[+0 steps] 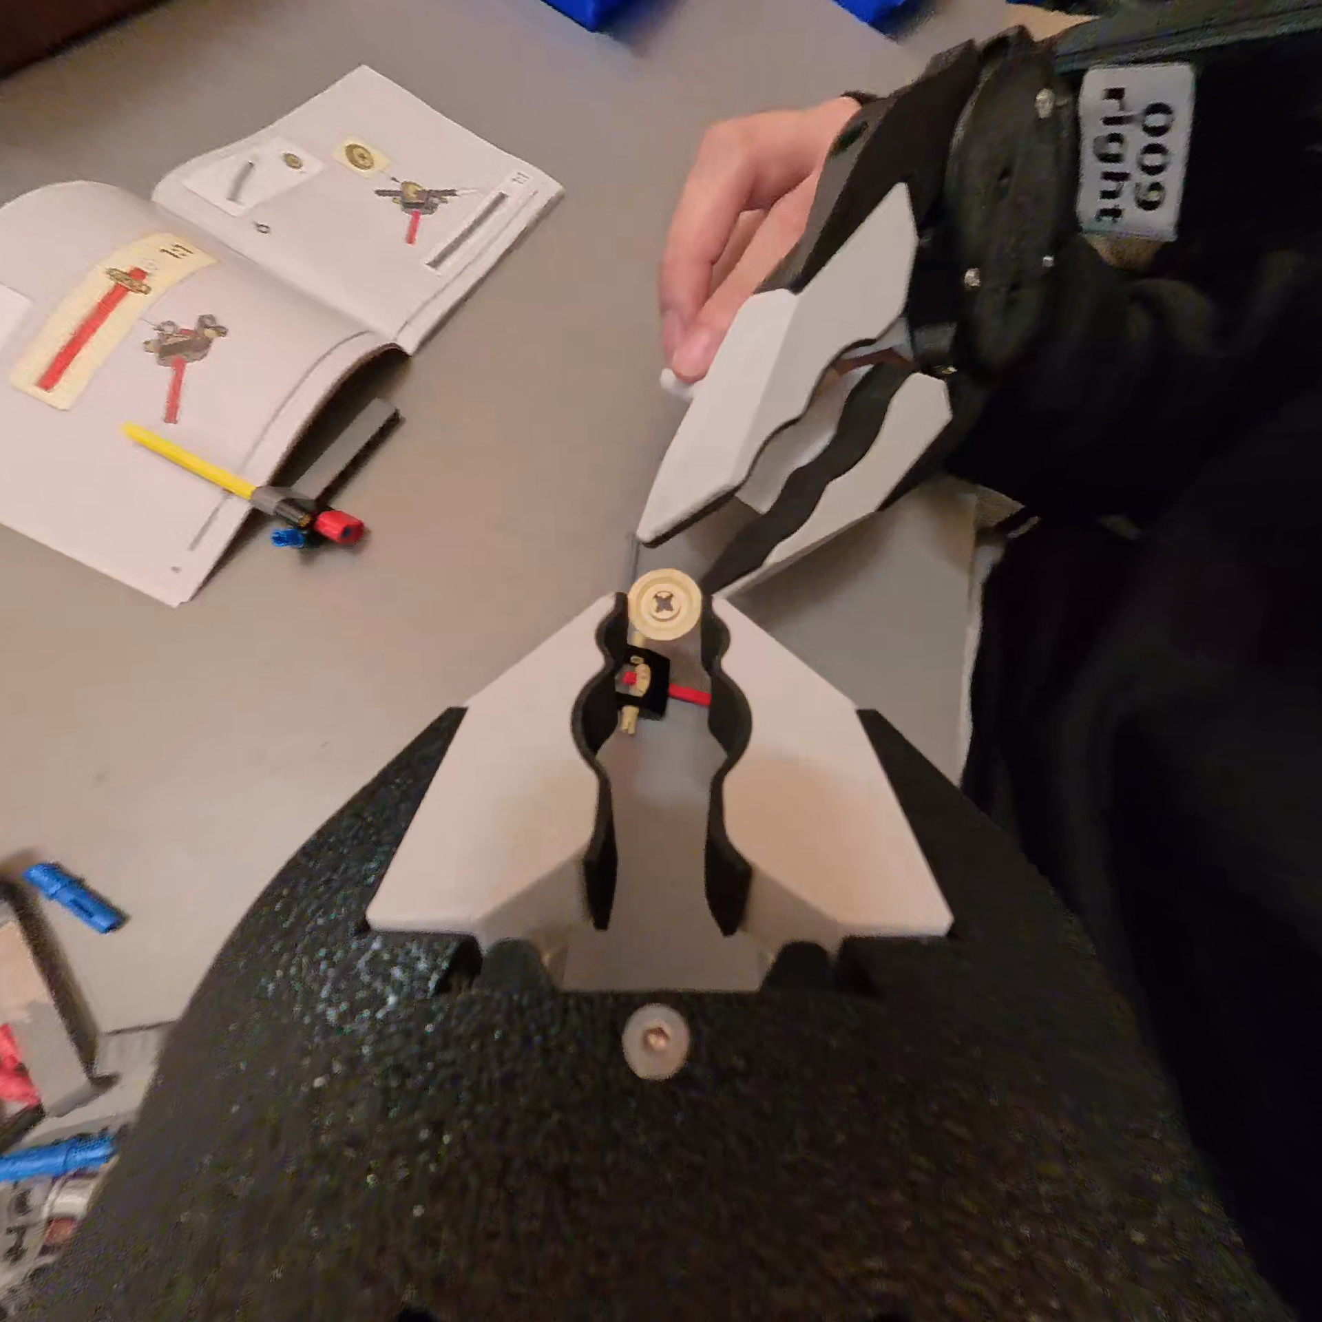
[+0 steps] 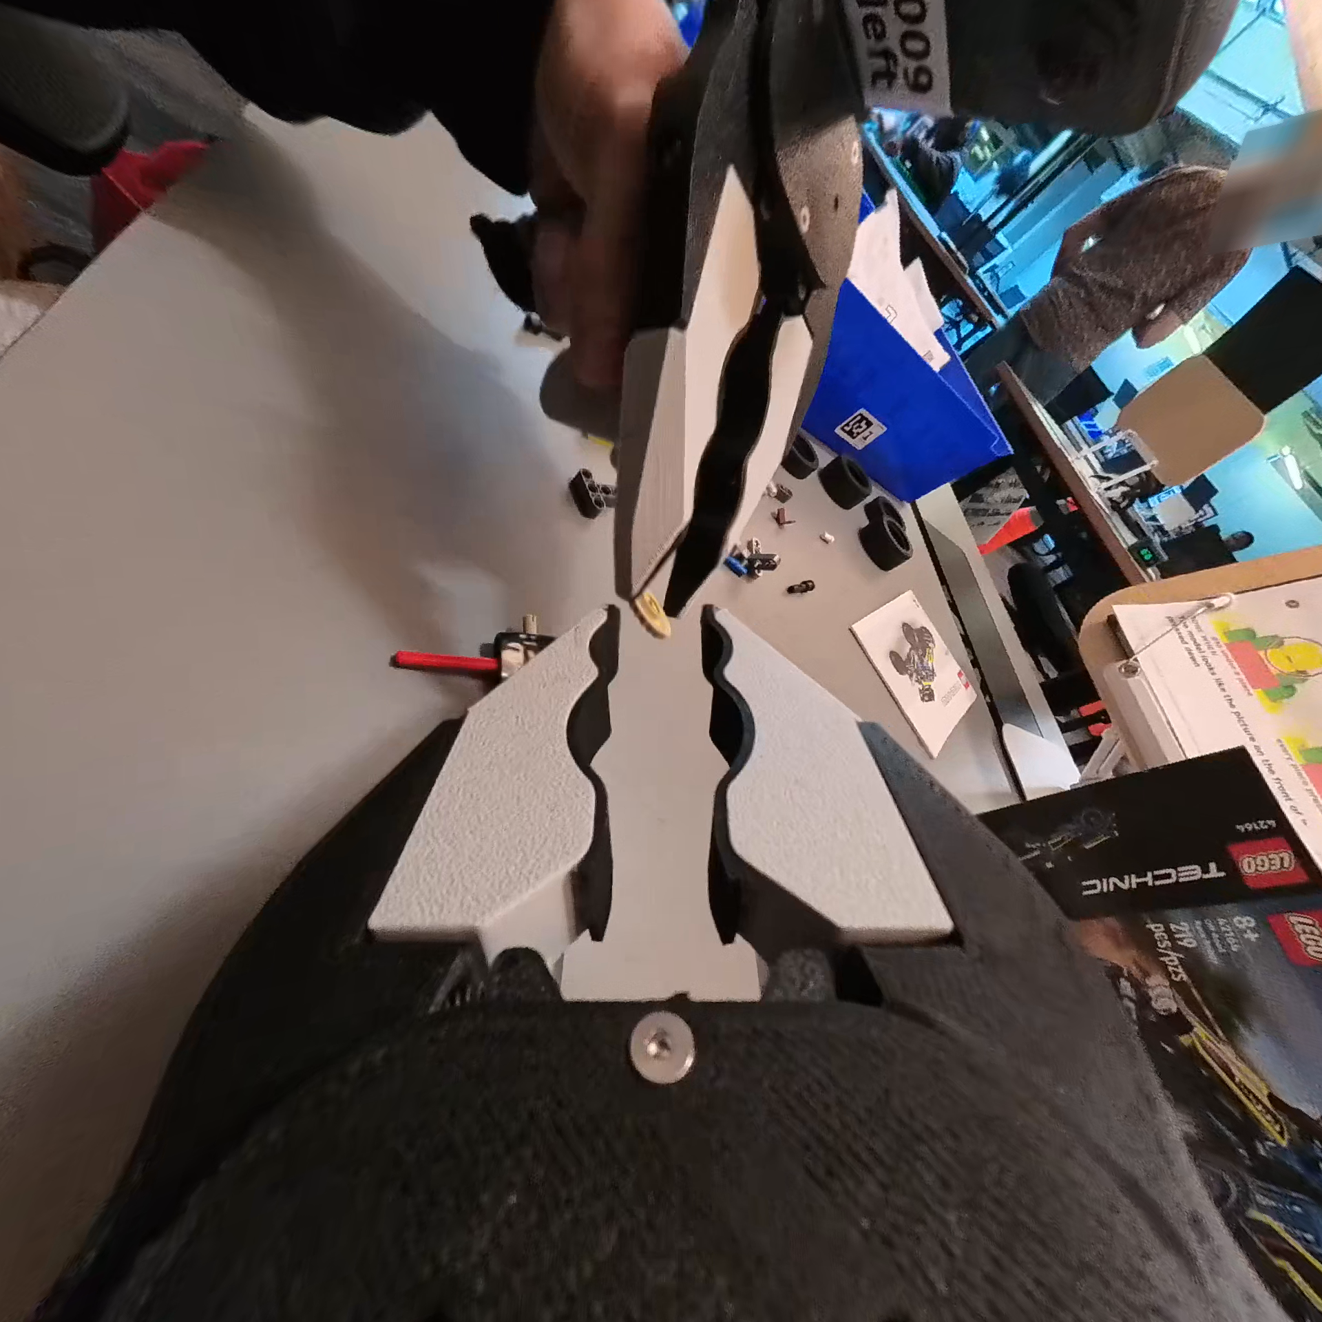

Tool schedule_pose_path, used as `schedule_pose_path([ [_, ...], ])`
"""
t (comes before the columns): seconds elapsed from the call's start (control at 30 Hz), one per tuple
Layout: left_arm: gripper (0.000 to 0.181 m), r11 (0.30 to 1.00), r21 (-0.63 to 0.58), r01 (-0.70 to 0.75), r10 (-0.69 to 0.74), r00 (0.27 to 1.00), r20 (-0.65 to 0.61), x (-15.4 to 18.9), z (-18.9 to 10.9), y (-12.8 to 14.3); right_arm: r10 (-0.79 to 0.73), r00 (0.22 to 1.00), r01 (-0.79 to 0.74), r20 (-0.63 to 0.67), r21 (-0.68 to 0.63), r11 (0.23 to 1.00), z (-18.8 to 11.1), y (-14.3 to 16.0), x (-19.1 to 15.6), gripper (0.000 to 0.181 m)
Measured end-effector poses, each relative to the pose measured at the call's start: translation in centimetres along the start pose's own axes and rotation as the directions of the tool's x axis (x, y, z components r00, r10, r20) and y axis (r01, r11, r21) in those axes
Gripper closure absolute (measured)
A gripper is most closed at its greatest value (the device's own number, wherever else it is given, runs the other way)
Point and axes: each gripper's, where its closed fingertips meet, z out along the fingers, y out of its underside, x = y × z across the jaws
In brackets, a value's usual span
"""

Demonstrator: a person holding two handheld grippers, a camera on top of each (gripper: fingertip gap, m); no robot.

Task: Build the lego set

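My left gripper [image 1: 662, 604] is shut on a tan round disc [image 1: 664, 603] with a cross hole, pinched at its fingertips above the grey table [image 1: 501, 644]. Below it on the table lies a small black block [image 1: 644, 687] with a tan pin and a red axle [image 1: 690, 694] through it. The right wrist view shows this block [image 2: 518, 644] with its red axle [image 2: 443, 659] to the left of my right gripper [image 2: 659, 612]. That gripper is open and empty, its tips just short of the disc [image 2: 651, 614]. The left gripper [image 2: 647, 601] comes down from above there. The right gripper [image 1: 679, 561] reaches in from the upper right.
An open instruction booklet [image 1: 286, 286] lies at the left, with a yellow axle assembly [image 1: 236, 479] on its edge and blue pins [image 1: 71, 905] nearby. Black tyres [image 2: 844, 479], a blue bin [image 2: 894, 400], a leaflet [image 2: 912, 672] and the set's box [image 2: 1180, 894] are on the right. The tips of both grippers are at nearly the same place. From either gripper's tips it is about 5 centimetres to the small black block [image 1: 644, 687].
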Motion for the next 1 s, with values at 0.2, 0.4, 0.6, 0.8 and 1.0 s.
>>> schedule_pose_path([
  [0.2, 0.163, 0.998, 0.027, 0.057, -0.054, 0.993, -0.101, 0.7, 0.2, -0.1, -0.022, 0.999, 0.022, 0.033, 0.005, 1.000, 0.3, -0.2, -0.9, 0.177],
  [0.4, 0.164, 0.969, 0.206, -0.134, 0.096, 0.978, 0.185, -0.9, -1.4, -1.6, 0.189, 0.980, -0.195, -0.067, -0.096, 0.976, 1.2, 1.6, 0.3, 0.180],
  [0.6, 0.163, 0.939, 0.340, 0.047, -0.210, 0.862, 0.461, -1.9, -2.6, -0.8, 0.432, 0.864, -0.450, -0.259, -0.010, 0.893, 1.1, 0.6, 2.7, 0.180],
  [0.8, 0.164, 0.721, 0.566, 0.401, -0.575, 0.801, 0.165, -1.1, -2.6, -1.4, 0.118, 0.926, -0.158, -0.359, -0.083, 0.984, 1.6, -0.9, 2.0, 0.179],
  [1.0, 0.169, 0.525, 0.575, 0.627, -0.681, 0.715, -0.158, 0.2, -2.6, -1.9, -0.080, 0.925, 0.039, -0.371, -0.117, 0.992, 1.2, -1.7, 1.7, 0.180],
])
